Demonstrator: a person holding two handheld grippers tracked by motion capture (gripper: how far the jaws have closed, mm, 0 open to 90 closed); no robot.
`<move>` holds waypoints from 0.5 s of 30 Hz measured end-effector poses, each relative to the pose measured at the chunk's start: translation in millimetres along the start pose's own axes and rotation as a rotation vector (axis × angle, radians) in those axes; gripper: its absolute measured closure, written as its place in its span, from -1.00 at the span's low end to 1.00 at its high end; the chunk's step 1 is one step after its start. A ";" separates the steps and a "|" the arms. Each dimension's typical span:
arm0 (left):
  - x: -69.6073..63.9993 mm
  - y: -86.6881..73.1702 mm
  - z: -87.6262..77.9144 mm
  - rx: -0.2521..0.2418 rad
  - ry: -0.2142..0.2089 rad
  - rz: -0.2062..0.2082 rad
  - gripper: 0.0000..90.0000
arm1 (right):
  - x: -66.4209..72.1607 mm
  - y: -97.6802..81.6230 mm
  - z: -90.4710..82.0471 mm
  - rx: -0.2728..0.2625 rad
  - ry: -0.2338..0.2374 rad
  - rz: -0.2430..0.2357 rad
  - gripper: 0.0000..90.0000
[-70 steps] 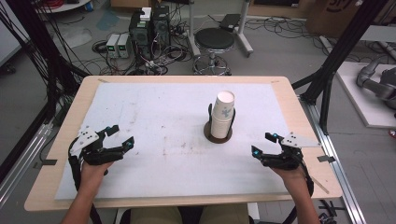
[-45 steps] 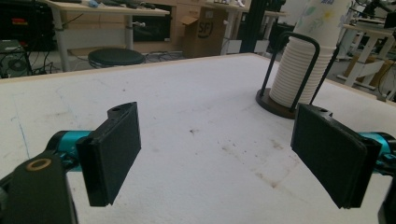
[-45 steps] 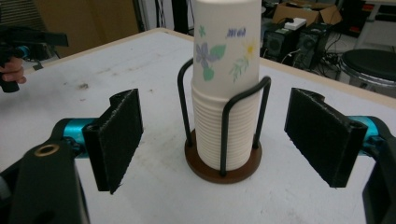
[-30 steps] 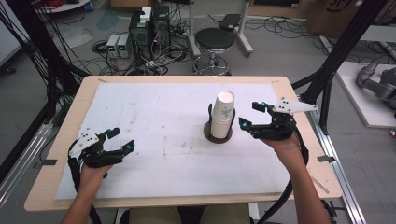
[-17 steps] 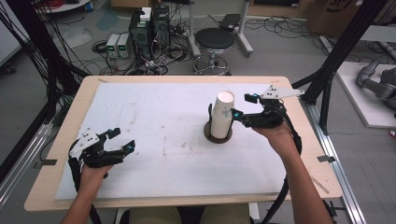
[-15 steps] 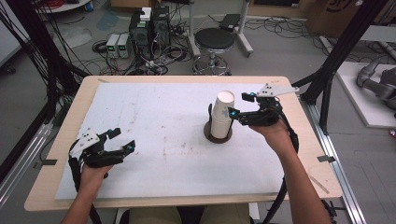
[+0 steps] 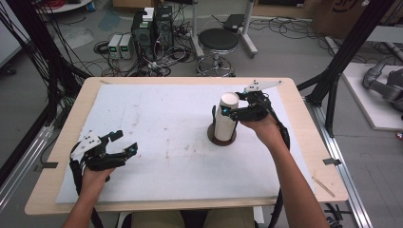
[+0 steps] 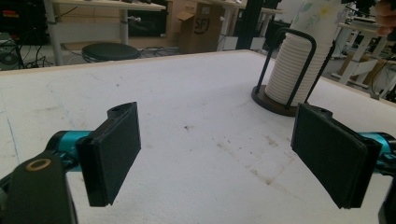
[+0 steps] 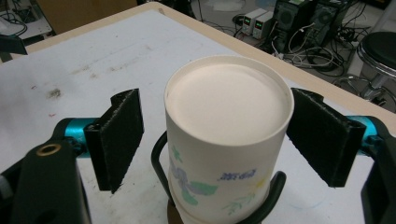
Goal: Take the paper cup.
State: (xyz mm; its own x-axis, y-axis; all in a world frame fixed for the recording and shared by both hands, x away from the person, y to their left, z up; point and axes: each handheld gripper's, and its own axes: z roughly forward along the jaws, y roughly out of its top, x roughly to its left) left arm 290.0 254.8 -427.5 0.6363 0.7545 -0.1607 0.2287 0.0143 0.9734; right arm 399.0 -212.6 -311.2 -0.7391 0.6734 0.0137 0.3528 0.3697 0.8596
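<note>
From above, the stack of white paper cups [image 7: 225, 118] stands upside down in a dark round-based wire holder [image 7: 221, 138] a little toward three o'clock of the centre of the white foam-covered wooden table [image 7: 157, 123]. The right gripper [image 7: 227, 112] sits at the stack's three o'clock side, up at the level of the top cup. Its jaws reach around that cup, though this view is too coarse to show whether they touch it.

The right gripper view settles that. The top cup's flat upturned base [image 9: 228, 101] lies between the two black pads [image 9: 119, 135]. The one at nine o'clock stands clear of the cup wall and the one at three o'clock sits just beside it, so the jaws are spread and not pressing. A printed flower pattern and blue lettering show on the cup's side, and the holder's black wire loops curve around the stack below.

The left gripper view shows the stack's ribbed rims [image 8: 291, 77] nested one over another inside the wire hoops, off at one o'clock. The left gripper [image 7: 121, 147] rests near the table's seven o'clock corner, well apart from the stack. Its jaws are spread wide, with only bare stained foam between them.
</note>
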 end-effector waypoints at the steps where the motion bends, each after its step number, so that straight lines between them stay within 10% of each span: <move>1: 0.1 0.0 0.0 0.000 -0.002 -0.001 -0.65 | -0.1 0.2 2.3 -0.001 0.002 -0.001 -0.54; 15: 0.6 -0.2 0.6 -0.001 -0.002 -0.003 -0.65 | -2.0 0.4 7.2 0.006 -0.004 -0.011 -0.25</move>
State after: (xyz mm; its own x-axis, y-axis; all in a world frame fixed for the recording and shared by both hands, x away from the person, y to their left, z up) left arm 290.8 254.8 -427.9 0.6374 0.7529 -0.1637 0.2300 0.0169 0.9730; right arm 404.7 -209.2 -314.5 -0.7406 0.6719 0.0027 0.3483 0.3805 0.8567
